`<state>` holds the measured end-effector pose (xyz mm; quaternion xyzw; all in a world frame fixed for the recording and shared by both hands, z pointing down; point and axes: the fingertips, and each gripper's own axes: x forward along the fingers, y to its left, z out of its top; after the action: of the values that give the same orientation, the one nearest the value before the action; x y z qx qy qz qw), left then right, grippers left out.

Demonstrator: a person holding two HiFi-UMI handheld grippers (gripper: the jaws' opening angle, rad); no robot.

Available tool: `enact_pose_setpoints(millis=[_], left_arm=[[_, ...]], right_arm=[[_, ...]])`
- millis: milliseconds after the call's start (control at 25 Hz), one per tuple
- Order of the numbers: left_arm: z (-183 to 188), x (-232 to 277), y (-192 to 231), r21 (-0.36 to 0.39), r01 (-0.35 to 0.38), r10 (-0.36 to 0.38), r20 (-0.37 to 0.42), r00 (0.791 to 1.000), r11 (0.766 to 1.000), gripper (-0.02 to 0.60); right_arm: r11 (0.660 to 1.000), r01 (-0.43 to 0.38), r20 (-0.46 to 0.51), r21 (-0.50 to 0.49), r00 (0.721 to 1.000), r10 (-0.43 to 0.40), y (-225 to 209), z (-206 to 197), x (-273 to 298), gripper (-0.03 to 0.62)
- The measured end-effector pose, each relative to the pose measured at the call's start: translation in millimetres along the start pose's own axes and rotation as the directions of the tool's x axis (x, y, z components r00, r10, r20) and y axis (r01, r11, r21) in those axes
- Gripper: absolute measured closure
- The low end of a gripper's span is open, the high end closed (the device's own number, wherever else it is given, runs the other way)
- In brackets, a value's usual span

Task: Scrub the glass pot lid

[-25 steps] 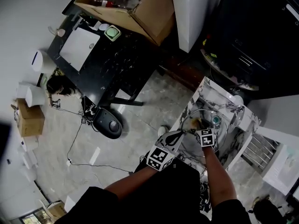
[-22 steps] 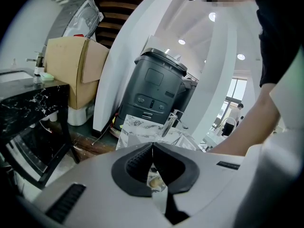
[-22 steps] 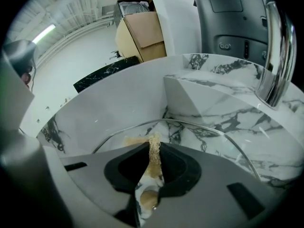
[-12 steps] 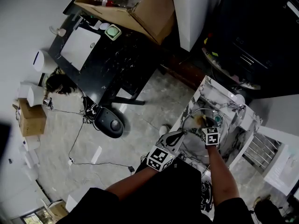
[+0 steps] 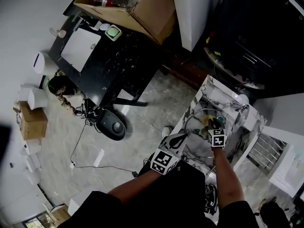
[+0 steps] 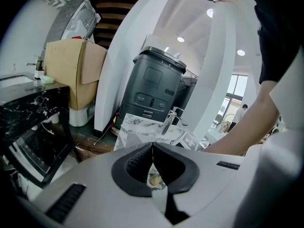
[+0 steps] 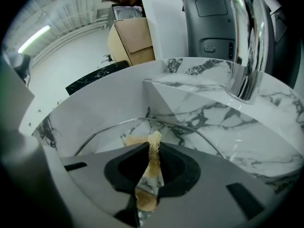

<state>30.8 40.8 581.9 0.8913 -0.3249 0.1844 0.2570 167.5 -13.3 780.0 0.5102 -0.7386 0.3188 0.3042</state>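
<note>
Two jaws of our right gripper pinch a tan scrub pad over the glass pot lid (it lies in the sink); our left gripper is clenched at its rim.

Glass lid lies in the sink, with the faucet on the far-right rim above it. Right gripper is over the lid's middle with a scrub pad pinched upright between its jaws; left gripper sits at the lid's near-left edge, jaws together. Left of the sink, across the floor, stands a table with a cardboard box on its far end; a tall machine is behind the sink.
</note>
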Motion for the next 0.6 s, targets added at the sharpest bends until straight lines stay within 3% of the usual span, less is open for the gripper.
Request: enact_pose_setpoints(millis=[120, 320, 600], left_arm=[[-2, -1, -1, -0.002, 0.005, -0.005, 0.000, 1.000, 1.000, 0.565], [7, -6, -10, -0.016, 0.039, -0.038, 0.063, 0.997, 0.999, 0.565], [4, -8, -14, -0.006, 0.042, -0.041, 0.068, 0.997, 0.999, 0.565]], right_arm=[[1.000, 0.020, -0.001, 0.006, 1.000, -0.020, -8, -3, -3, 0.533], [0.997, 0.082, 0.018, -0.002, 0.996, -0.082, -21, -6, -12, 0.533], [0.991, 0.130, 0.005, 0.034, 0.991, -0.130, -35, -19, -19, 0.533]])
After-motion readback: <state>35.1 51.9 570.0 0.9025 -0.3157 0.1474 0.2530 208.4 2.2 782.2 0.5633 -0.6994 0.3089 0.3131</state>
